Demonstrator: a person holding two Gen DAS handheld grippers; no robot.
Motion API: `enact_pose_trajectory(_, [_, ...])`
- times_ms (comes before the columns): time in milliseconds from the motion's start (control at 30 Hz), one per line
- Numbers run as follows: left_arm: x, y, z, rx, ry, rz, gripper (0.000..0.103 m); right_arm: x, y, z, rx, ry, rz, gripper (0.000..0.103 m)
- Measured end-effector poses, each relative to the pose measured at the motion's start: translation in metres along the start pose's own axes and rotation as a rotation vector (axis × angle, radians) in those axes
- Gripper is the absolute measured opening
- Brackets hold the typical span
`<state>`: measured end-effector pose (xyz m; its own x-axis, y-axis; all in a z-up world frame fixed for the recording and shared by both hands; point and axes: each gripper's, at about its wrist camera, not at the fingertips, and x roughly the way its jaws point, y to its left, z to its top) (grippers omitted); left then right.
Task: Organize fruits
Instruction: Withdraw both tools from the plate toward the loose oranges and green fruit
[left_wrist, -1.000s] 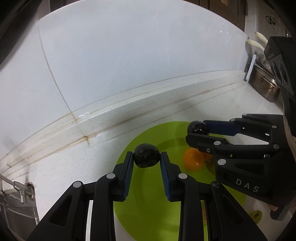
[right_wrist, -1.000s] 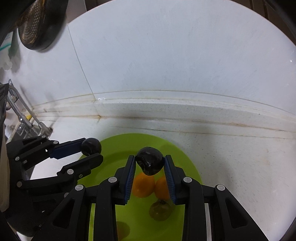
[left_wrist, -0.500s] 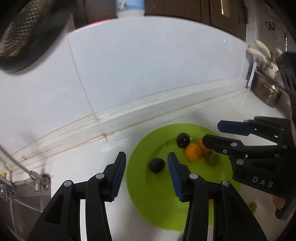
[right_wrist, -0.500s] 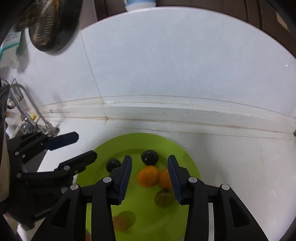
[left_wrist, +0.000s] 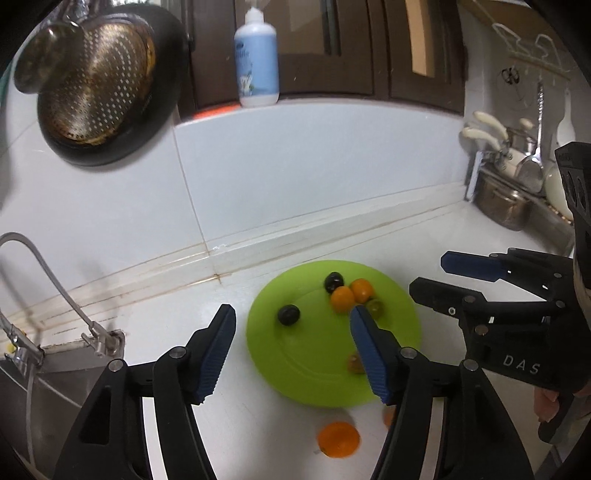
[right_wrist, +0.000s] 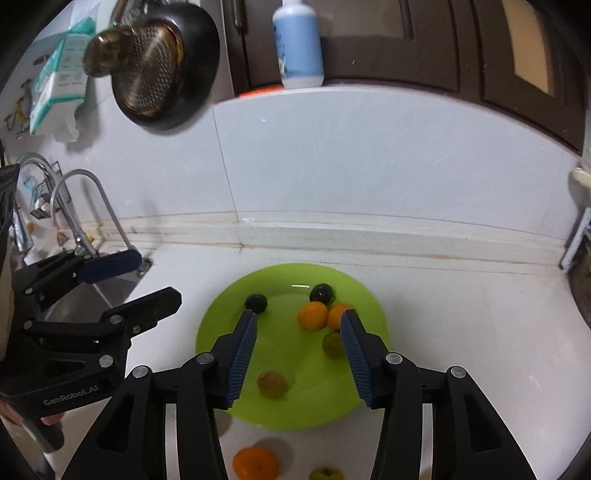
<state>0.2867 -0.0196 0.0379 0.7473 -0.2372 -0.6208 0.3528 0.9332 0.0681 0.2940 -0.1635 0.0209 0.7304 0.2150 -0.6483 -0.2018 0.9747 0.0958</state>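
Note:
A green plate (left_wrist: 306, 373) (right_wrist: 295, 406) lies on the white counter. On it are two dark plums (left_wrist: 288, 315) (left_wrist: 333, 281), two oranges (right_wrist: 313, 315) (right_wrist: 337, 313), a green fruit (right_wrist: 332, 344) and a brownish fruit (right_wrist: 272, 384). An orange (right_wrist: 255, 463) and a small green fruit (right_wrist: 325, 473) lie on the counter in front of the plate. My left gripper (left_wrist: 291, 313) hangs above the plate's left side and my right gripper (right_wrist: 299, 317) above its middle. The jaws of both are opening, with nothing between them.
A sink (left_wrist: 55, 373) with a curved faucet (left_wrist: 44, 266) is at the left. A metal strainer in a dark pan (left_wrist: 99, 88) hangs on the tiled wall, and a white-blue bottle (left_wrist: 257, 62) stands on the ledge. Metal pots (left_wrist: 506, 210) are at the far right.
Each gripper held a dark plum over the plate. Both let go, the plums now lie on the plate, and both grippers have opened wider and drawn back and up.

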Motion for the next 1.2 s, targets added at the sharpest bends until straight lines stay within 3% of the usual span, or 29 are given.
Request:
enact_pose_trajectory(633, [-0.068, -0.044, -0.038, 0.011, -0.089, -0.008, 0.074, -0.088, -0.007, -0.043, 0.021, -0.109, -0.073, 0.053])
enact_pose_trajectory(1200, [-0.073, -0.047, -0.092, 0.04, -0.061, 0.043, 0.075, -0.099, 0.007, -0.088, -0.024, -0.086, -0.118, 0.053])
